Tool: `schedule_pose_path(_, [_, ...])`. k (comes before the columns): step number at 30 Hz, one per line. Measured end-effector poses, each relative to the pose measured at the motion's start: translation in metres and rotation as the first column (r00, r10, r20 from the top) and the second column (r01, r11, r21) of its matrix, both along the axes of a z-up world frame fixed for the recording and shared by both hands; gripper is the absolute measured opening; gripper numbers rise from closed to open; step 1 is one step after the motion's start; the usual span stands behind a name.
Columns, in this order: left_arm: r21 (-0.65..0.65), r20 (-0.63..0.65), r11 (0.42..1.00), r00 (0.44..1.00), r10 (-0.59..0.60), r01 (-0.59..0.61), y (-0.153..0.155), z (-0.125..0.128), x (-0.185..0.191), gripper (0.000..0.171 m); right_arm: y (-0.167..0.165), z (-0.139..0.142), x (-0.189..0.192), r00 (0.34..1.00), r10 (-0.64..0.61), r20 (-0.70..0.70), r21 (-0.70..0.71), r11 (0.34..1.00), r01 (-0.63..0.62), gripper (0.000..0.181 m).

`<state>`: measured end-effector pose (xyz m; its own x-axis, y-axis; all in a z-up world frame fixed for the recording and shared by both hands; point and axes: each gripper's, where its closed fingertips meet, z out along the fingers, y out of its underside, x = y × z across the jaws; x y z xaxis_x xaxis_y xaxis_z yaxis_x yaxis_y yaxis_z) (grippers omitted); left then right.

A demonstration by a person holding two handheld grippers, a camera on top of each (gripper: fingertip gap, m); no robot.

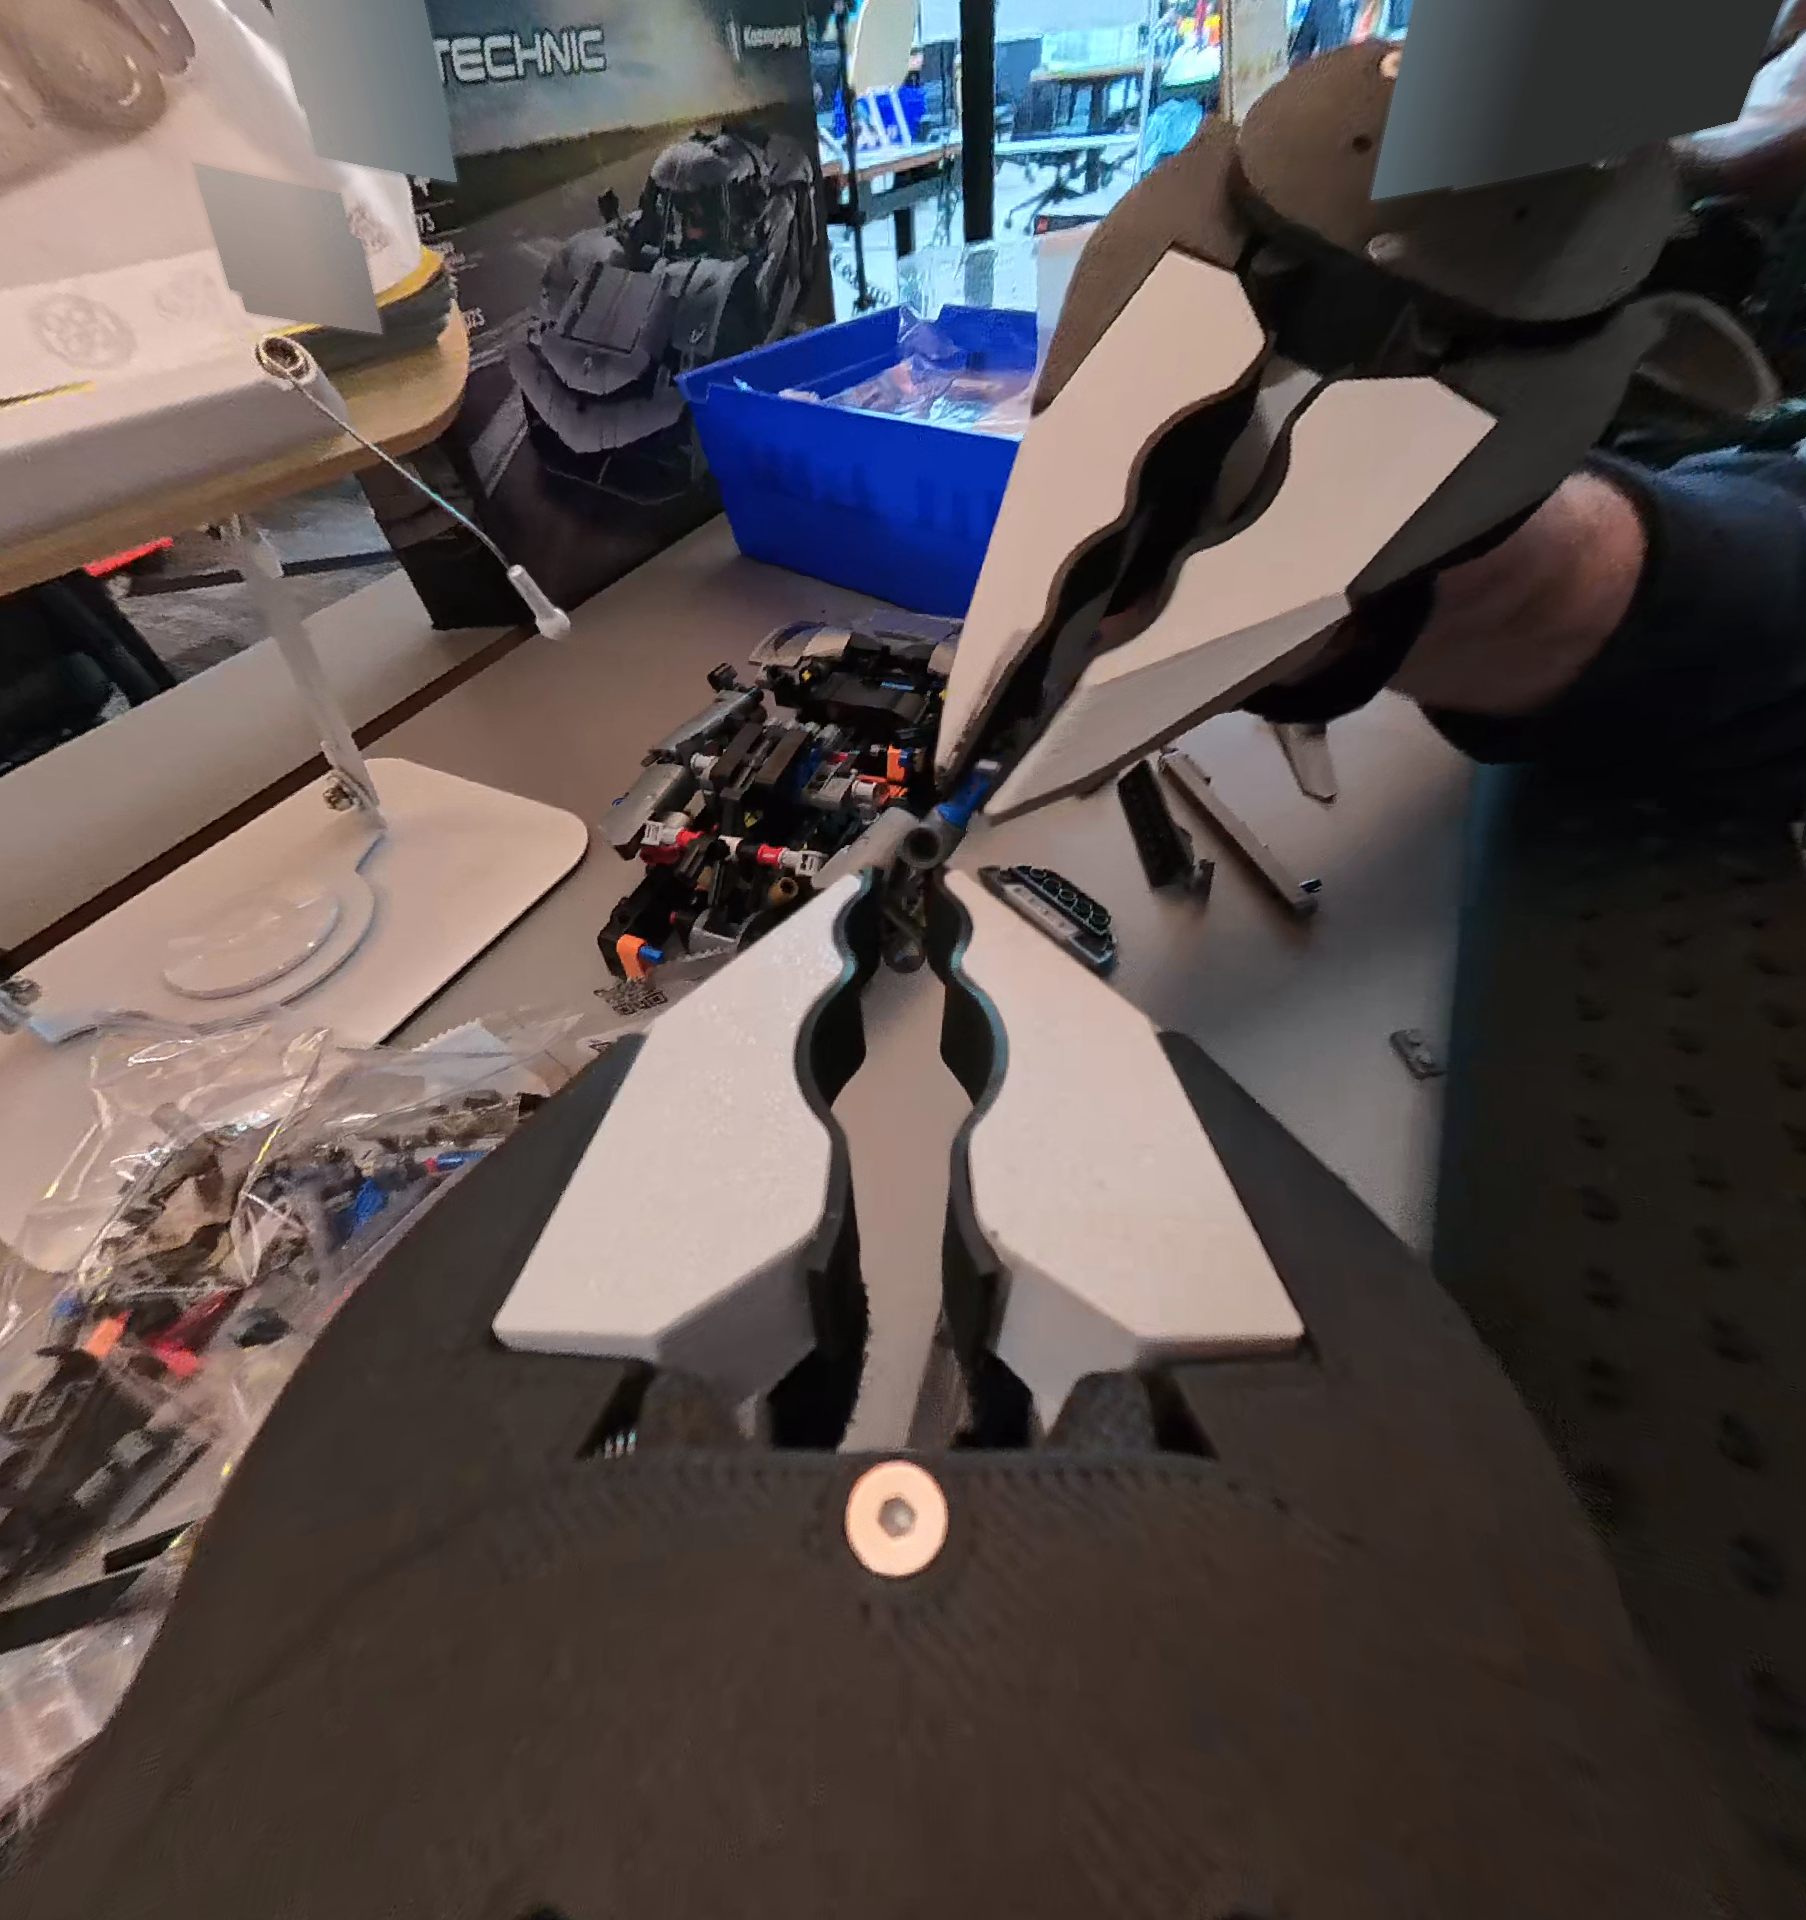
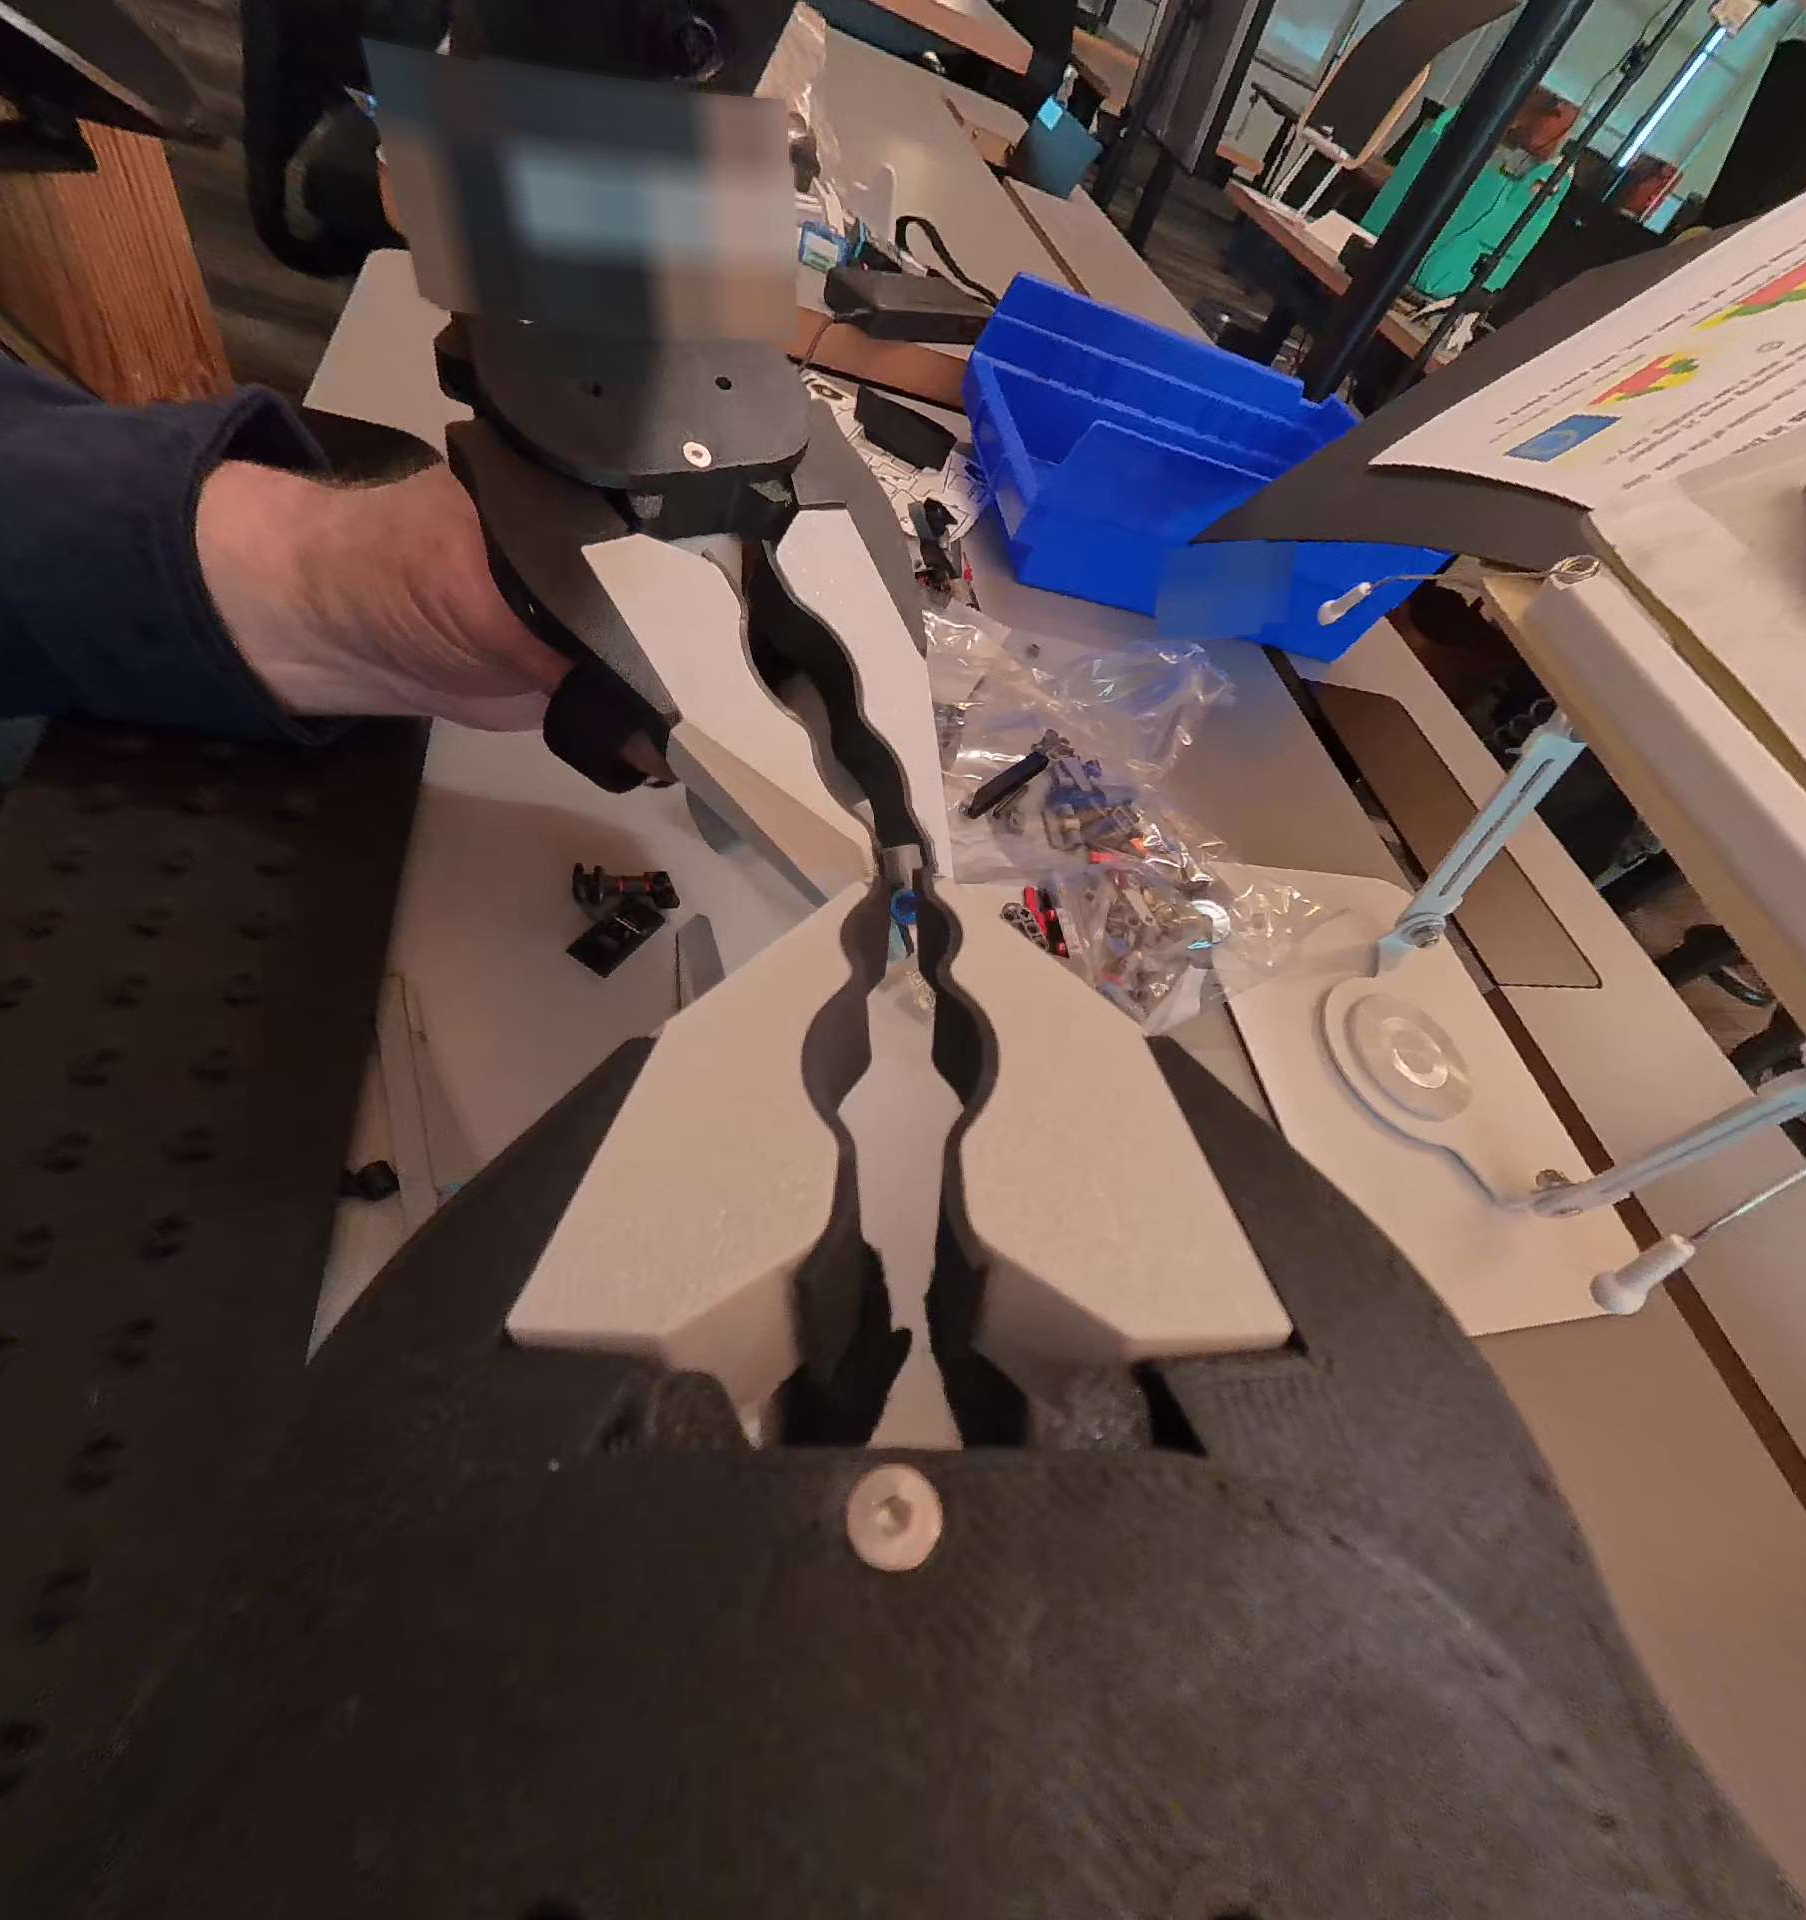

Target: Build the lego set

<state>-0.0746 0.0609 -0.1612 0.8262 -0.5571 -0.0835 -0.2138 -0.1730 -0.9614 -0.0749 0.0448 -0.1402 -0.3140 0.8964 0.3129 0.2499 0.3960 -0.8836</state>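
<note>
Nearest in the left wrist view, the left gripper (image 1: 904,883) pinches a small grey connector (image 1: 918,844) at its tips, jaws nearly together around the piece. Meeting it tip to tip, the right gripper (image 1: 966,779) comes down from the upper right, its jaws closed on a blue pin (image 1: 959,802) that touches the connector. A hand (image 1: 1522,613) in a dark sleeve holds that tool. Just behind the tips, the half-built model (image 1: 774,790), black and grey with red, orange and blue bits, lies on the table (image 1: 1273,997). Loose black parts (image 1: 1060,902) sit just right of it. A clear bag (image 1: 192,1226) of pieces lies at the near left, beside a white stand (image 1: 359,862) that carries the manual (image 1: 99,343). Farther back are a blue bin (image 1: 857,457) and the set's box (image 1: 618,312). In the right wrist view, the right gripper (image 2: 904,920) grips the blue pin (image 2: 901,914) between almost closed jaws, and the left gripper (image 2: 904,857) reaches in from the upper left with the grey connector (image 2: 901,862) at its tips, held by the other hand (image 2: 359,603). Small black parts (image 2: 618,914) lie on the table (image 2: 525,997) to the left, the bag (image 2: 1096,821) to the right, and the blue bin (image 2: 1138,468) well behind.
</note>
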Motion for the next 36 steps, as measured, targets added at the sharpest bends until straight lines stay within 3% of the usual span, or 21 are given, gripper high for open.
schedule_pose_path(17, [0.036,-0.160,0.998,0.985,0.062,-0.057,0.003,-0.006,-0.002,0.005,0.004,-0.012,0.001,0.999,-0.016,0.052,0.085,0.996,0.011,0.003])
schedule_pose_path(27, [0.009,-0.070,1.000,0.998,0.002,-0.001,-0.001,-0.003,0.005,0.005,0.007,-0.016,0.003,0.999,-0.020,0.044,0.239,0.971,0.009,0.009])
schedule_pose_path(36, [-0.020,-0.059,1.000,0.998,0.001,-0.003,0.000,-0.008,0.003,0.004,0.004,-0.014,0.004,0.999,-0.021,0.041,0.268,0.963,0.010,0.002])
